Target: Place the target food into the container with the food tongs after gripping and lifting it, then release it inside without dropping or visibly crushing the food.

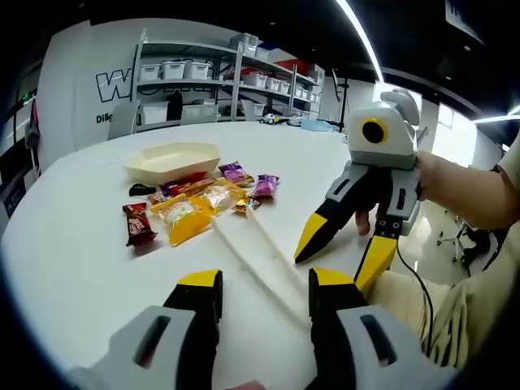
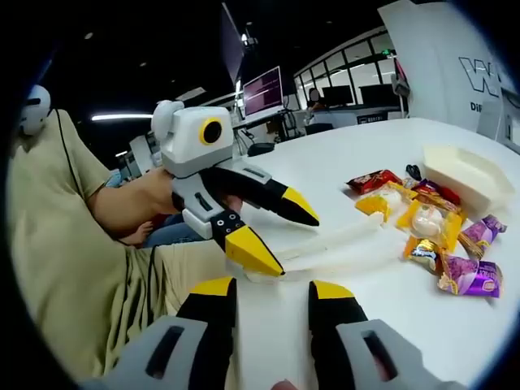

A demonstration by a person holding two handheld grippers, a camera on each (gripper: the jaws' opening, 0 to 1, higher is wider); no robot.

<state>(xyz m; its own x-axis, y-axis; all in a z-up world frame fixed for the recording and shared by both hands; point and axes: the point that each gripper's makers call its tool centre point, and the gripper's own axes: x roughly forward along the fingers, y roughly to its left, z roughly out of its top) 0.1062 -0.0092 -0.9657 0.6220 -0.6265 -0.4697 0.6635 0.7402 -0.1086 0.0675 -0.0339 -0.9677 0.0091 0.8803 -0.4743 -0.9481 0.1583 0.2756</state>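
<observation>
White food tongs [image 1: 252, 248] lie flat on the white table [image 1: 73, 244], their near end between the open jaws of my left gripper [image 1: 264, 280]. My right gripper [image 1: 341, 252] comes in from the right, open, its yellow tips just beside the tongs. A cream container [image 1: 175, 158] stands empty behind a pile of wrapped snacks [image 1: 191, 213]. In the right gripper view, my right gripper [image 2: 272, 287] is open, the left gripper [image 2: 276, 231] hangs open over the end of the tongs [image 2: 341, 240], and the snacks [image 2: 426, 223] and container [image 2: 467, 175] lie to the right.
A red packet [image 1: 138, 223] and purple packets [image 1: 266, 185] lie at the pile's edges. Shelves with bins [image 1: 227, 73] stand beyond the table. A person's hand [image 1: 443, 183] and beige sleeve [image 2: 57, 236] are close by. Monitors [image 2: 262, 91] stand far off.
</observation>
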